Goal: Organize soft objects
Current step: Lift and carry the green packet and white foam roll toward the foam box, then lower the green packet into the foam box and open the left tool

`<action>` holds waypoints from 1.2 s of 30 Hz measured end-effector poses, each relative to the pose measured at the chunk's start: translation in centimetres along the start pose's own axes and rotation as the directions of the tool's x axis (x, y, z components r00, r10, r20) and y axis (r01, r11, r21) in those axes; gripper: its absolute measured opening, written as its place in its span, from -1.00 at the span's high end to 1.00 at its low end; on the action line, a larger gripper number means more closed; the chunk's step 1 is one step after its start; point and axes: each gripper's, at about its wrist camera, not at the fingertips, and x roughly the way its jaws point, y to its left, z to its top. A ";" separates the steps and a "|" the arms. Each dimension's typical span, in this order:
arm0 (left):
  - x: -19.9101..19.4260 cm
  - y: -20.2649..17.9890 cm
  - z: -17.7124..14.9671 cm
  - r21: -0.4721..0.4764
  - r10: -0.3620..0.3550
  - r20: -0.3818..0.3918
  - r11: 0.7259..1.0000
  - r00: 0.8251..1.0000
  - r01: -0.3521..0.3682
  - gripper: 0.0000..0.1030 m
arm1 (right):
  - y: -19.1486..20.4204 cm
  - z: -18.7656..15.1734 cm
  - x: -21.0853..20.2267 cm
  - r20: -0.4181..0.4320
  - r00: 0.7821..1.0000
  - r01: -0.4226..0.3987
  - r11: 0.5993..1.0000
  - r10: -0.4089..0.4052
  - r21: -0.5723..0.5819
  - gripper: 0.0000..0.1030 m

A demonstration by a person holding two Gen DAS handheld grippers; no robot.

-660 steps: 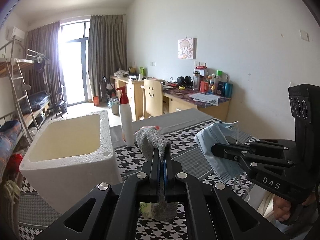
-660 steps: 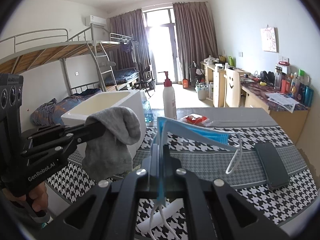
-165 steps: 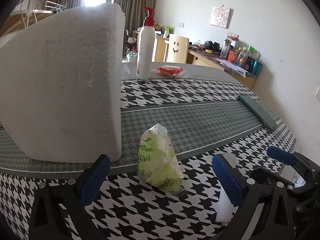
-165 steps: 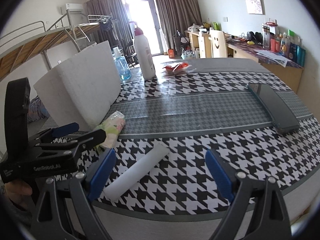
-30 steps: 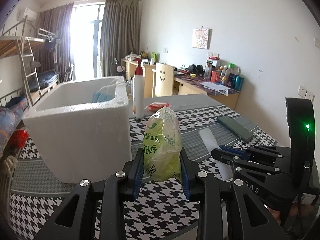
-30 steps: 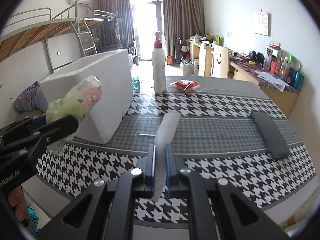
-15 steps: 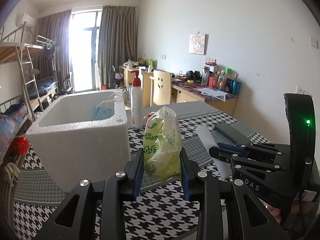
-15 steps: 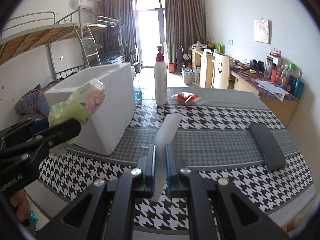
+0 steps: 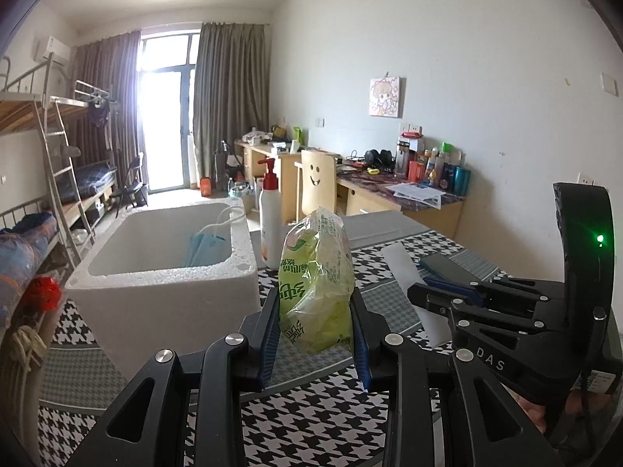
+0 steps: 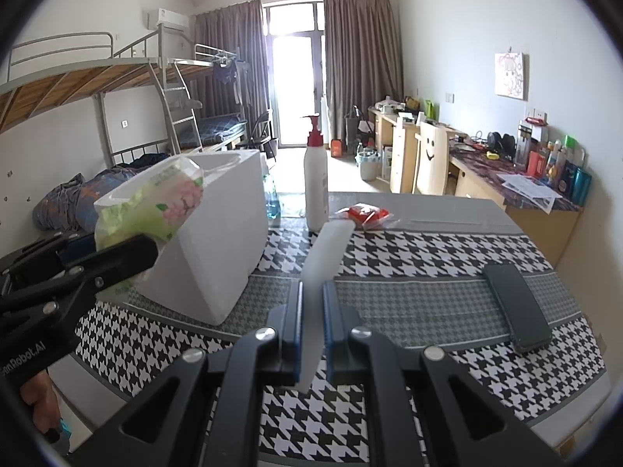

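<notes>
My left gripper [image 9: 315, 311] is shut on a green tissue pack [image 9: 316, 276] and holds it above the table, right of the white foam box [image 9: 163, 284]. The pack also shows in the right wrist view [image 10: 152, 202], in front of the box [image 10: 218, 241]. A blue face mask [image 9: 204, 247] lies inside the box. My right gripper [image 10: 311, 311] is shut on a white foam strip [image 10: 325, 260] that sticks up and forward; the left wrist view shows the strip [image 9: 401, 262] to the right of the pack.
A white pump bottle [image 10: 316, 183] and a red packet [image 10: 368, 214] stand behind the box. A dark flat case [image 10: 516, 311] lies at the right of the houndstooth table [image 10: 428, 249]. Desks and a chair are beyond; a bunk bed stands at the left.
Both grippers have risen a little with their loads. The view now looks further down into the foam box. Both grips are unchanged.
</notes>
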 end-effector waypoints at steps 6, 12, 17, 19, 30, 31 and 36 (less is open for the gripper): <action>-0.4 0.4 0.4 0.007 0.004 0.020 1.000 1.000 -0.004 0.34 | 0.1 0.4 0.0 0.010 1.000 -0.005 1.000 0.005 -0.007 0.77; -0.4 0.6 0.7 0.002 0.008 0.031 1.000 0.999 -0.008 0.34 | 0.3 1.0 -0.1 0.029 1.000 -0.010 1.000 0.011 -0.015 0.77; -0.3 0.8 1.1 -0.006 0.023 0.036 1.000 0.999 -0.023 0.34 | 0.5 1.5 0.0 0.036 0.999 -0.017 1.000 0.017 -0.021 0.77; -0.4 0.7 1.2 -0.004 0.028 0.042 1.000 0.999 -0.027 0.34 | 0.7 1.7 0.1 0.039 0.999 -0.019 0.999 0.020 -0.025 0.77; -0.1 1.7 2.3 -0.013 0.057 0.057 0.998 0.997 -0.056 0.34 | 1.4 3.0 0.3 0.062 0.997 -0.044 0.998 0.047 -0.048 0.77; 0.0 1.8 2.4 -0.014 0.060 0.057 0.998 0.997 -0.059 0.34 | 1.4 3.1 0.3 0.063 0.997 -0.047 0.998 0.050 -0.048 0.77; 0.2 2.0 2.7 -0.019 0.075 0.064 0.997 0.995 -0.074 0.34 | 1.6 3.6 0.8 0.066 0.996 -0.058 0.997 0.061 -0.053 0.77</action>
